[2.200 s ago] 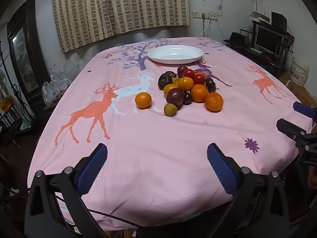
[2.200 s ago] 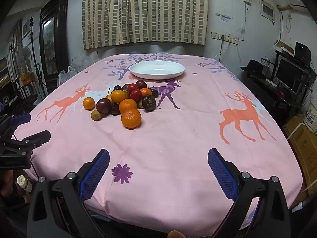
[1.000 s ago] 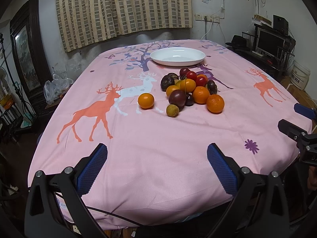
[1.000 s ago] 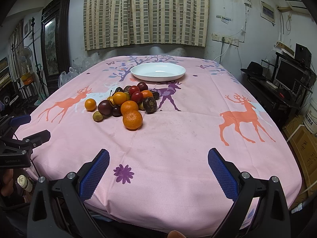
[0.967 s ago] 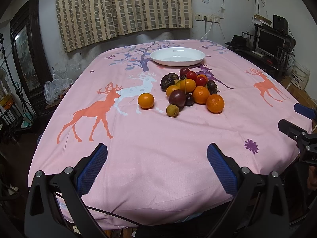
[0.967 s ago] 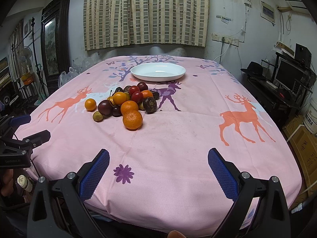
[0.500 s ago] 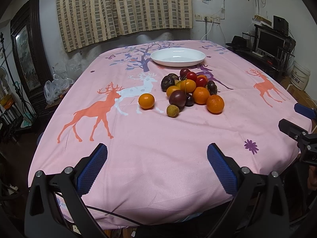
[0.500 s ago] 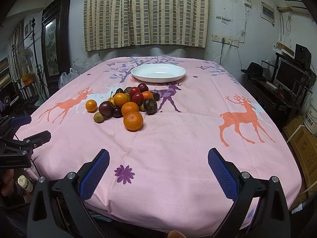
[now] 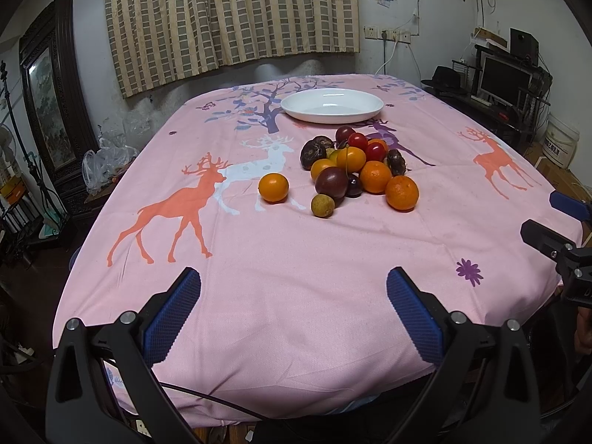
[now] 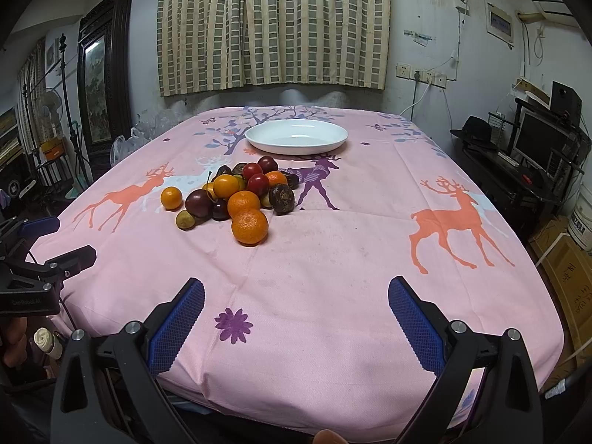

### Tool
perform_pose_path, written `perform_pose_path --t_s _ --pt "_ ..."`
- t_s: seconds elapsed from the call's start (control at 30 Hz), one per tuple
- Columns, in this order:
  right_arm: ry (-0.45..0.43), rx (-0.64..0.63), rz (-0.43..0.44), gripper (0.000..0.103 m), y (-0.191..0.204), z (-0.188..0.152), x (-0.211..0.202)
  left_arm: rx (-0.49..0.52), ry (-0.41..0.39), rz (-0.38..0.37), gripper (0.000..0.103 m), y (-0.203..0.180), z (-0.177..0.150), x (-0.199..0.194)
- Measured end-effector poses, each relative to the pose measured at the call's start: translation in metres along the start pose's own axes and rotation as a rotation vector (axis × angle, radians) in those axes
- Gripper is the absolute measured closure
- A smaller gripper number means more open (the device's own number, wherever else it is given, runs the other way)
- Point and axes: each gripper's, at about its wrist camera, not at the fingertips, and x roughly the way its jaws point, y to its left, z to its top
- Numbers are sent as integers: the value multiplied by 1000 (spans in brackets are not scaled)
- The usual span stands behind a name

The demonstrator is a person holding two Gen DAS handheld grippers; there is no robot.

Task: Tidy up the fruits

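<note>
Hovering wide apart, both blue-padded grippers, left (image 9: 292, 312) and right (image 10: 296, 314), held nothing.
One white oval plate (image 9: 332, 105) sat upper centre; one lone small orange (image 9: 273, 187) lay beside the heap.

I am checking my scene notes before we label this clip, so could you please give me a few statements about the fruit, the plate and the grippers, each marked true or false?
1. The white plate holds no fruit. True.
2. The left gripper is shut on an orange. False: it is open and holds nothing.
3. One small orange lies apart from the fruit pile. True.
4. The right gripper touches the pile. False: it is open, well short of the fruit.
5. The plate lies beyond the pile. True.
</note>
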Motion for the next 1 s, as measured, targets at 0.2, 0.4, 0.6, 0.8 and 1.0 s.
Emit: perform_pose_path --t_s 0.2,0.4,0.6,0.8,1.0 --pt "0 0 0 3 0 0 0 0 0 0 4 0 0 0" --pt "1 -1 1 3 1 0 -1 0 1 0 4 0 0 1" --pt "-6 -5 2 3 4 1 -3 2 -1 -2 4 0 -1 0" --pt "-8 -4 11 3 4 0 -2 -3 1 -1 4 -1 -4 0" --pt "10 1 20 3 5 -3 6 -9 19 -4 4 2 -9 8"
